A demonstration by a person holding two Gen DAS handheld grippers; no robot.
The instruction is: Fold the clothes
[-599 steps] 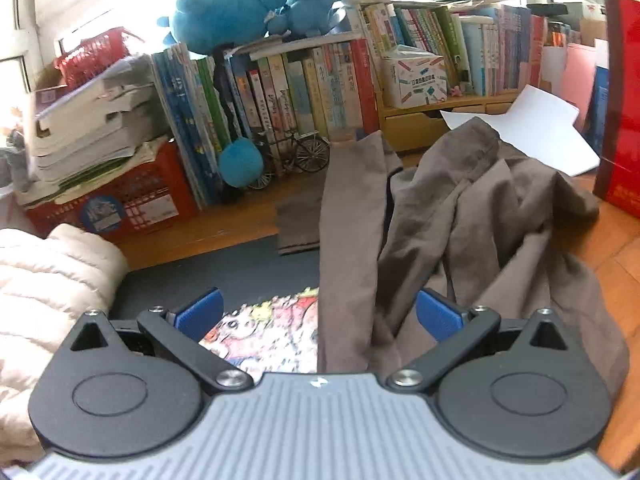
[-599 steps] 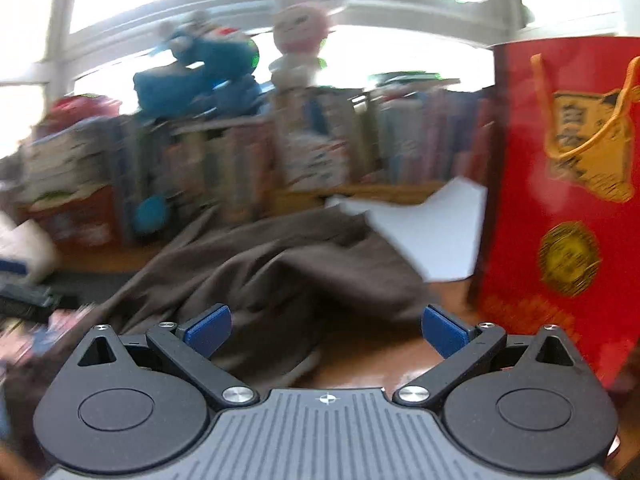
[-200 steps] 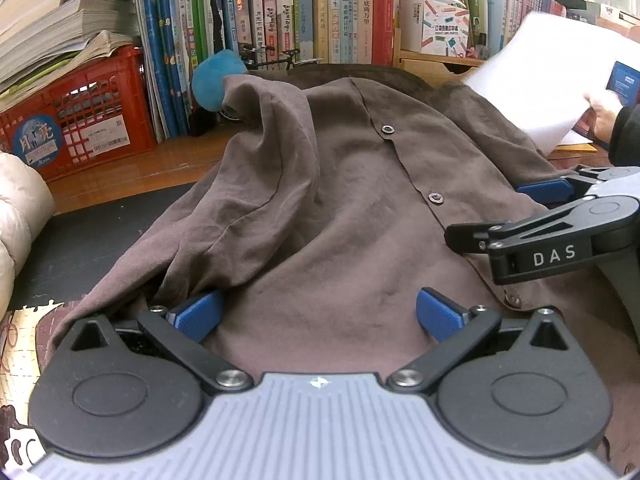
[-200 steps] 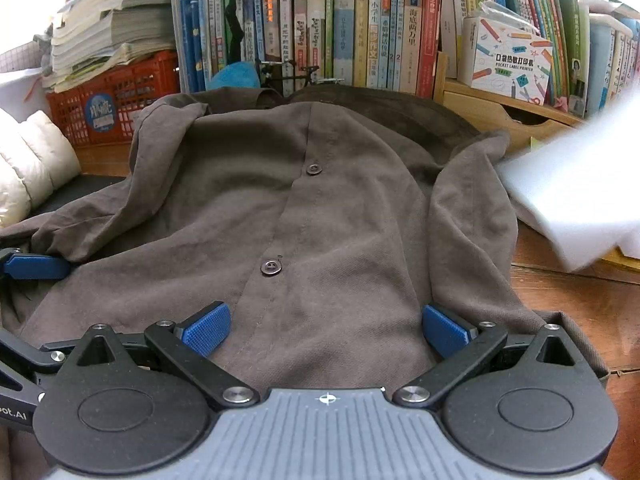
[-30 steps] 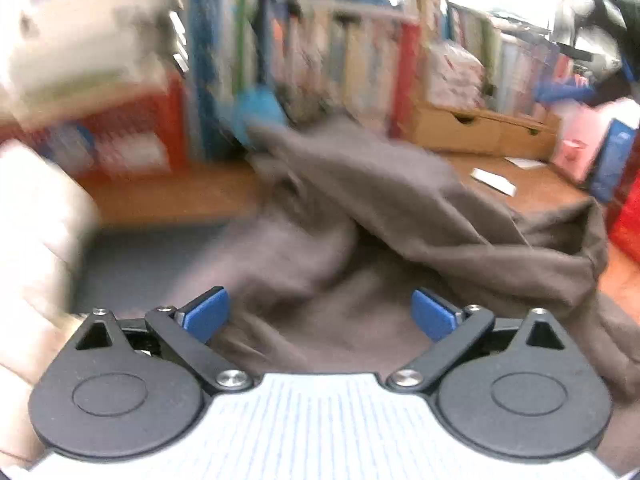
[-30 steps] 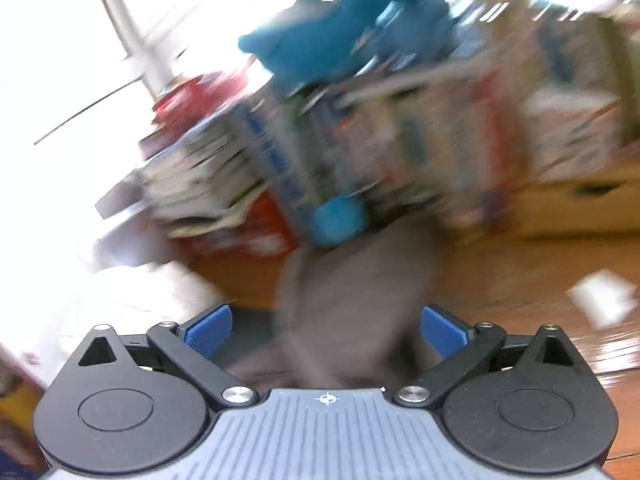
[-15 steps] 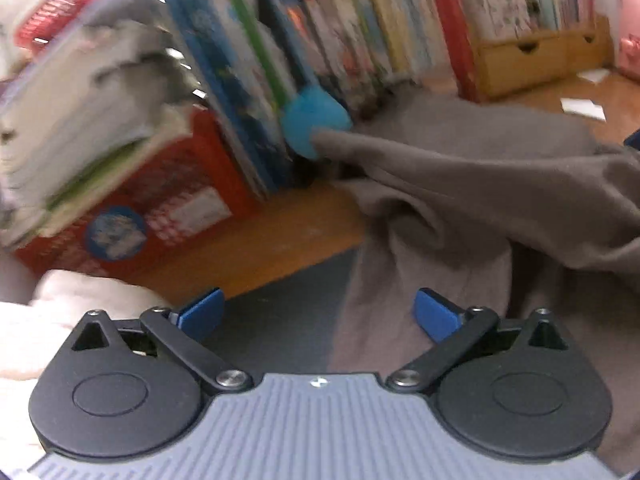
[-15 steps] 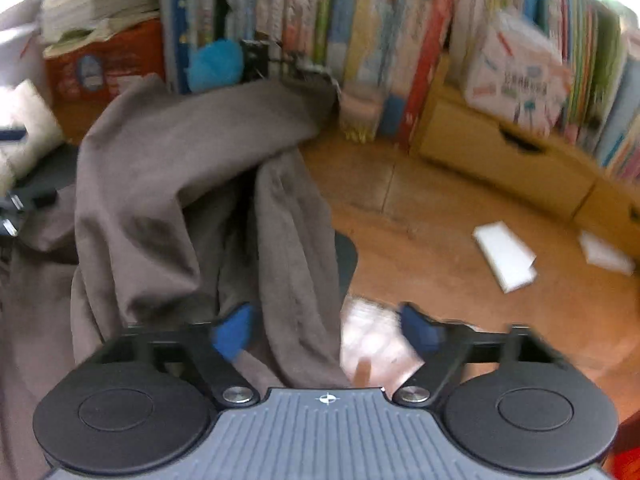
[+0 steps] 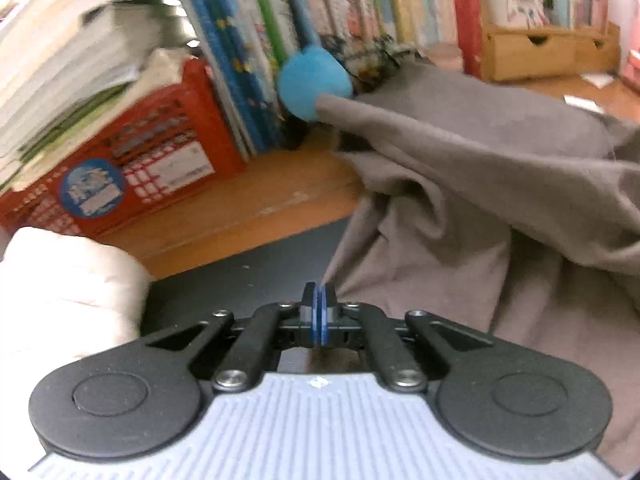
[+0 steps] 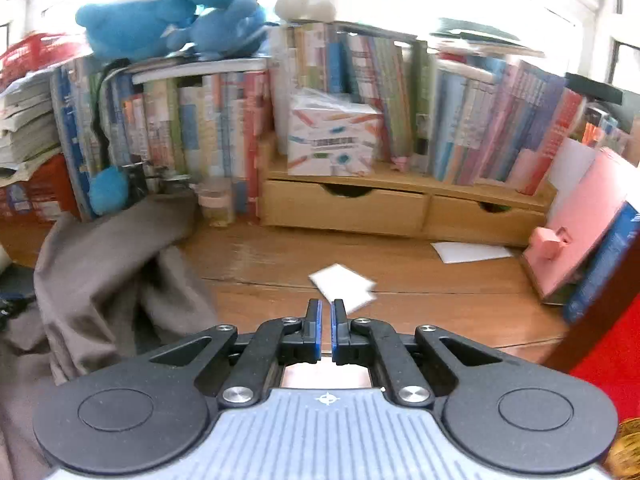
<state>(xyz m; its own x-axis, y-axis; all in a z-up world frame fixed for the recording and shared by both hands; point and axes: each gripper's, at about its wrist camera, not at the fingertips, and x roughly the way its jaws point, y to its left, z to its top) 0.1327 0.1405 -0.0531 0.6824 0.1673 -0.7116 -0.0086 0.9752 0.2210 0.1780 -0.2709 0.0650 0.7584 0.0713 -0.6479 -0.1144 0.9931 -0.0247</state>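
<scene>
Both claws closed; brown shirt [image 9: 460, 184] lies rumpled.

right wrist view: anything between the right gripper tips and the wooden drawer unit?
In the right wrist view, yes: bare wooden desk with a white paper slip just ahead of the right gripper; the wooden drawer unit stands behind.

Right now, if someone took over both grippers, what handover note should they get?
Left gripper: shut, apparently pinching the edge of the brown shirt over the black mat.
Right gripper: almost closed, holding nothing, above the wooden desk, to the right of the shirt.
Done: no neat fold visible; the shirt lies rumpled in a heap.
Left: probably spread it flat, then fold it.
</scene>
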